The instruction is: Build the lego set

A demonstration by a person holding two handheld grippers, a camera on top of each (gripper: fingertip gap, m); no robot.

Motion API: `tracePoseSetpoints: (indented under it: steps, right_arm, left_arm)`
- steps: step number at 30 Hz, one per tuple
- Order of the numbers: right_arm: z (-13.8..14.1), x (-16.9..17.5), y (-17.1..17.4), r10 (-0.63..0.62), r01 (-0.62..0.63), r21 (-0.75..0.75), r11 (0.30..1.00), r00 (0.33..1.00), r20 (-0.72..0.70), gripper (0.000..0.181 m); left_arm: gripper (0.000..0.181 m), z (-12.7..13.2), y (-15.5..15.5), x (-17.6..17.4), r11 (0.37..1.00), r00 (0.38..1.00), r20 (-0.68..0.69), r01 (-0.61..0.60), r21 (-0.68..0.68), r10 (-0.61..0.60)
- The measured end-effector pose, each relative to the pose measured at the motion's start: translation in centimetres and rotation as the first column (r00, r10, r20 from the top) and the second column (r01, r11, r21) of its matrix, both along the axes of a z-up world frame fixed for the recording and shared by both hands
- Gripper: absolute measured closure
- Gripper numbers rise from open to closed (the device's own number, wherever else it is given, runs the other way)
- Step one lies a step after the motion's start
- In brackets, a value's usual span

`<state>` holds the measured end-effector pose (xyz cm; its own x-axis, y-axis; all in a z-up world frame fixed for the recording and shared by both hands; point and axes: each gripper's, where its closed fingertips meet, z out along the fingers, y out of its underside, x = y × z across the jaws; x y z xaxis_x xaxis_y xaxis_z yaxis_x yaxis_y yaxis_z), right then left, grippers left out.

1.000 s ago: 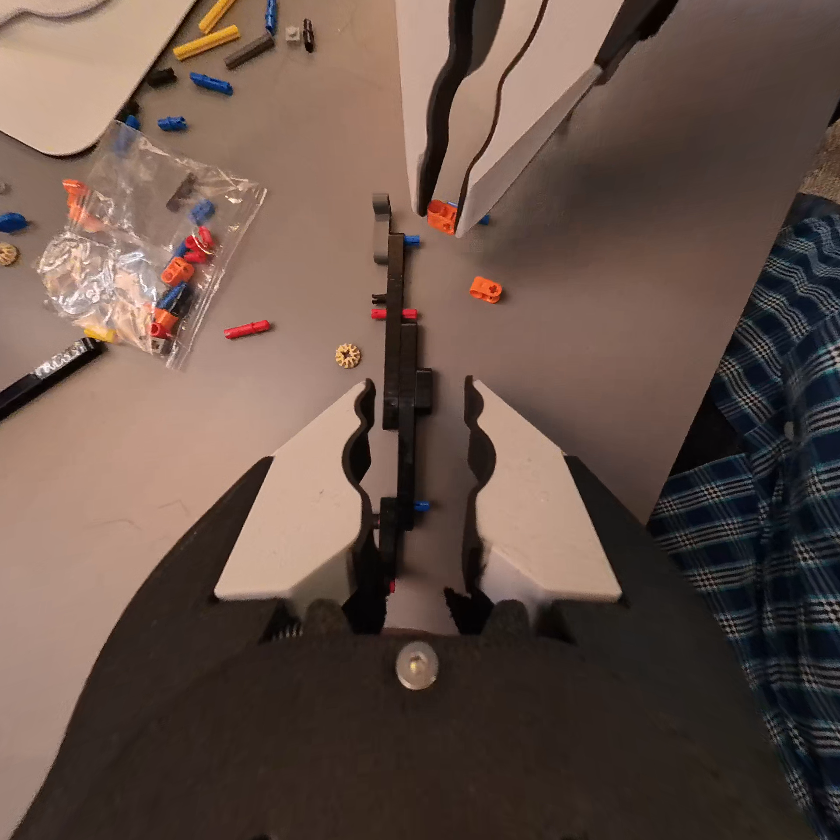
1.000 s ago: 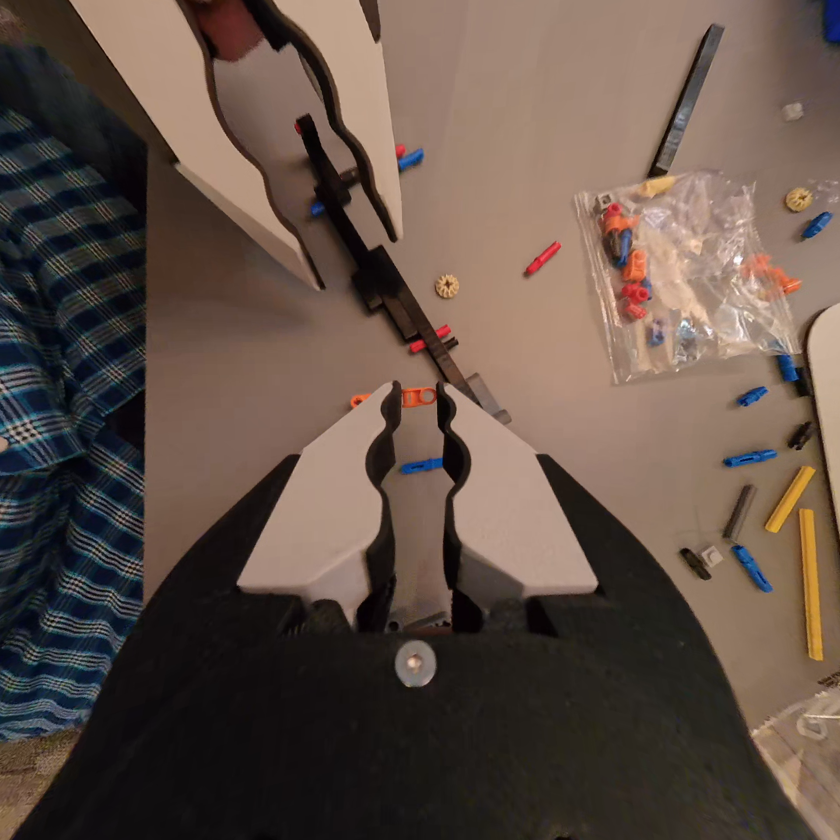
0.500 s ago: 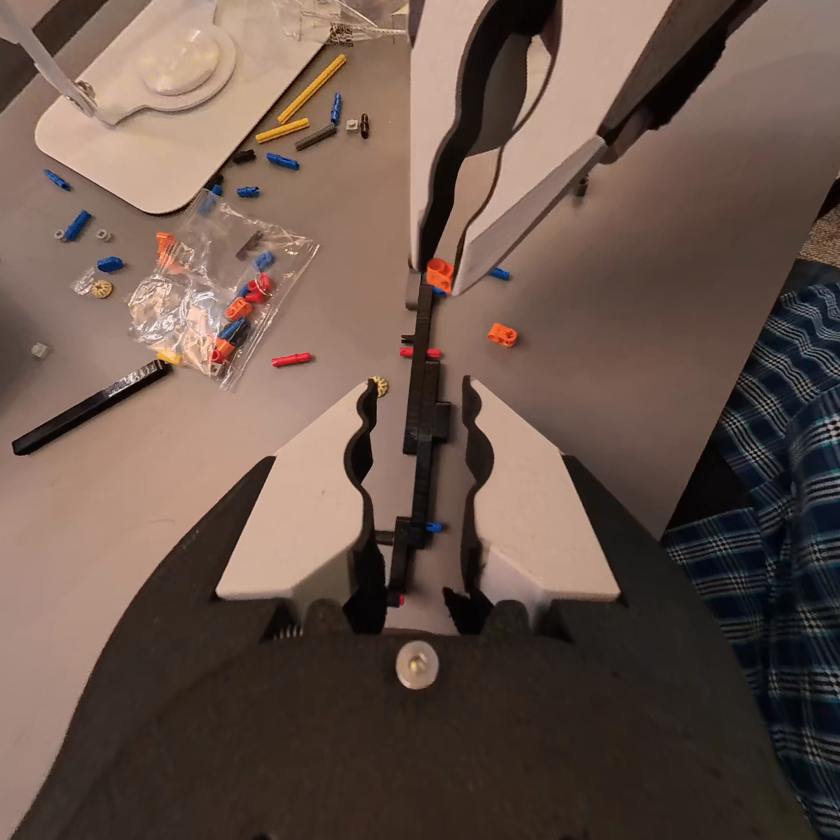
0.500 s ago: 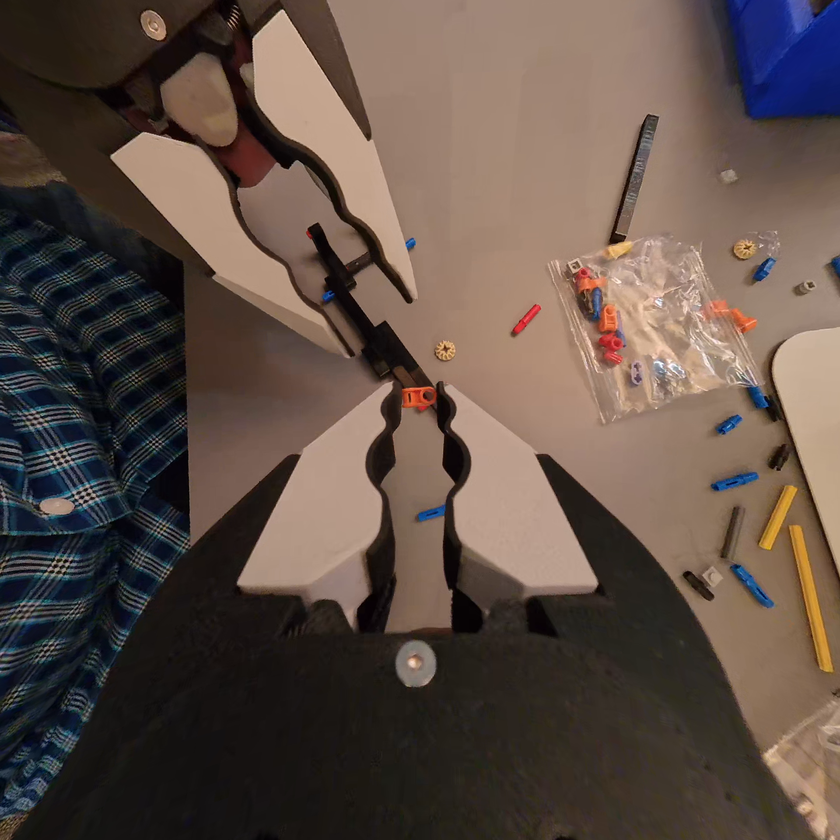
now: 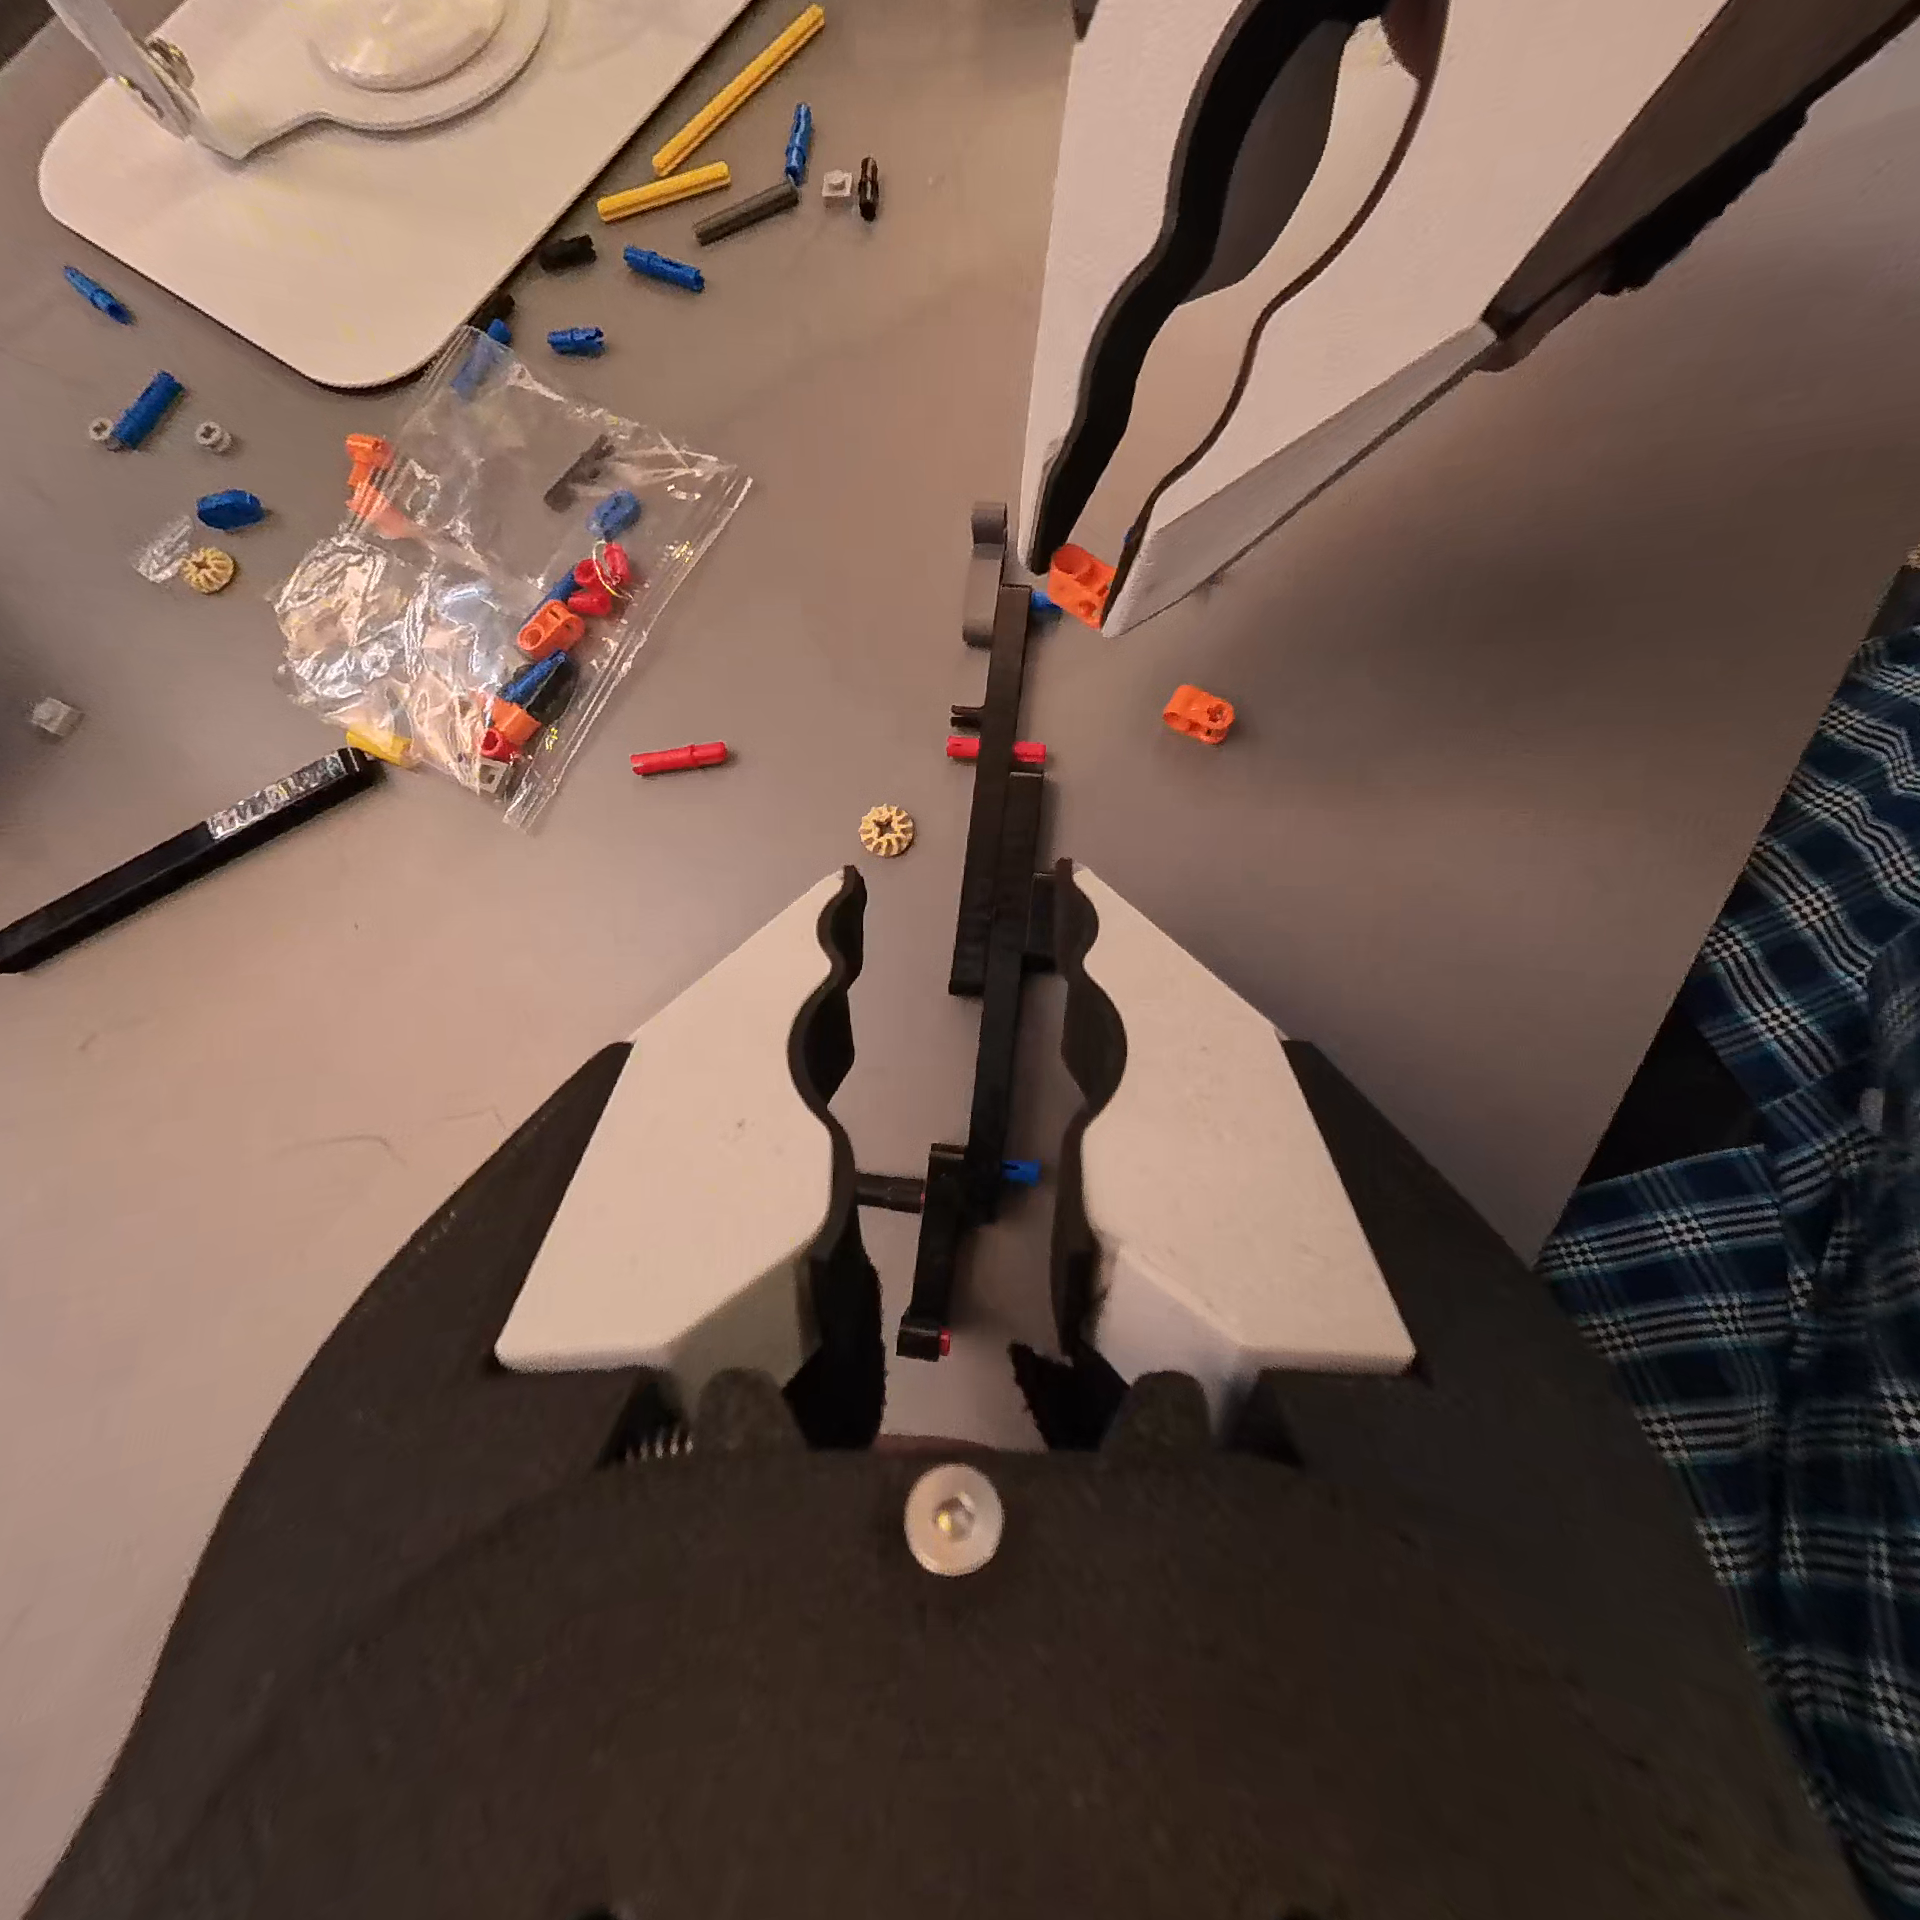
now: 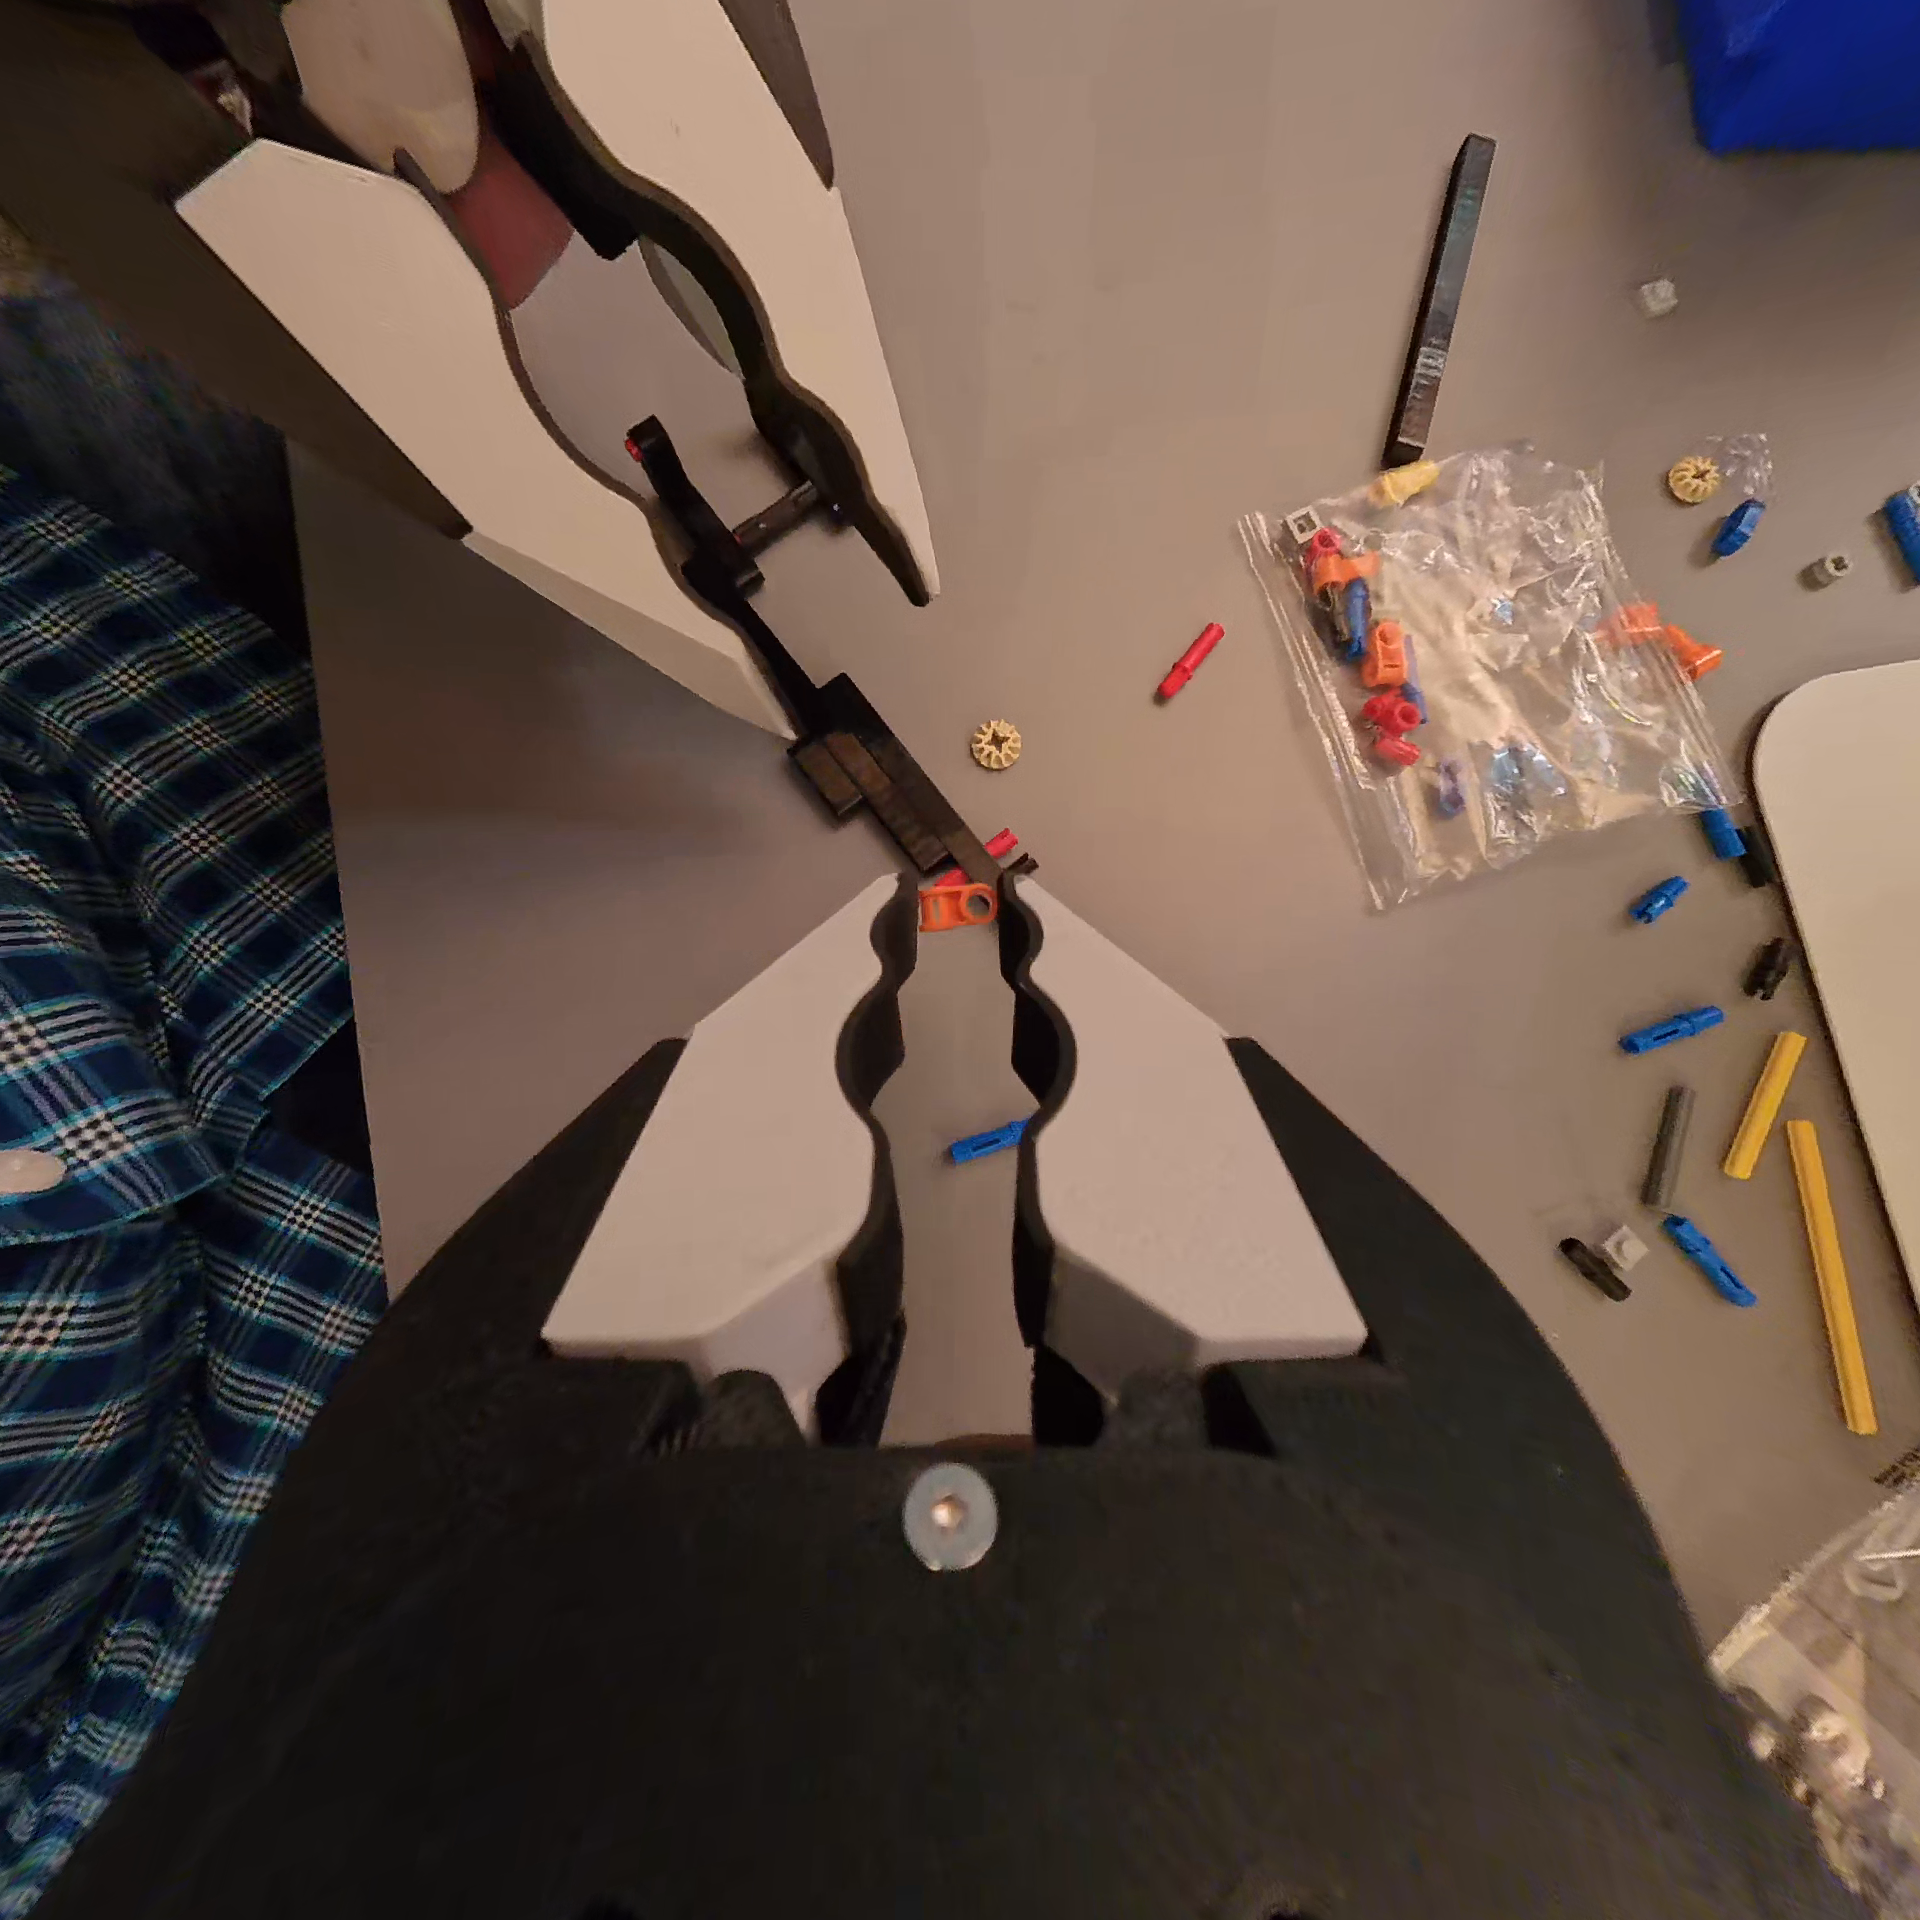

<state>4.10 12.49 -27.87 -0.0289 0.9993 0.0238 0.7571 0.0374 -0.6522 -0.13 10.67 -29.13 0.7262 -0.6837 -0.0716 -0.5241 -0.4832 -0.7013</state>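
The right gripper point(image 6: 958, 902) pinches an orange connector point(image 6: 956, 906) at its fingertips, beside the far end of a black beam assembly point(image 5: 994, 935). The left gripper point(image 5: 961, 883) is part open around that assembly, one finger touching it.

No text, label, brand, number or sign can be read in either view. The black bar point(image 5: 187, 858) lying on the table point(image 5: 1455, 831) has a pale patch on its top face, seen also in the right wrist view point(image 6: 1439, 312), but it is too blurred to show any characters. At the right edge of the right wrist view a clear bag point(image 6: 1829, 1662) shows a few dark marks near its top, too small to make out
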Motion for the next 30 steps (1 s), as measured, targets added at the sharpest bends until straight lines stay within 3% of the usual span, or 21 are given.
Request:
tracePoseSetpoints:
  steps: [14,19,22,26,30]
  right_arm:
    - [2.0,-0.5,0.9,-0.024,0.034,0.075,0.997,0.992,-0.121,0.168]
    - [4.0,-0.9,0.9,-0.007,0.043,0.151,0.988,0.972,-0.235,0.168]
    - [5.2,-1.1,0.8,0.027,0.039,0.226,0.973,0.959,-0.282,0.168]
    - [6.1,-1.5,0.4,0.079,0.021,0.299,0.954,0.944,-0.319,0.168]
    - [6.1,-1.7,-0.1,0.136,-0.016,0.368,0.930,0.943,-0.302,0.168]
  left_arm:
    - [0.147,0.7,0.4,-0.7,0.999,0.998,0.058,-0.034,-0.005,0.034]
    - [0.145,2.2,0.2,0.4,0.999,0.975,0.222,-0.026,-0.036,0.033]
    - [0.146,3.8,0.2,1.0,0.997,0.919,0.391,-0.023,-0.072,0.049]
    - [0.156,4.8,0.4,0.9,0.998,0.892,0.449,-0.023,-0.058,0.047]
    - [0.154,6.1,0.2,2.0,0.997,0.816,0.577,0.013,-0.079,0.035]
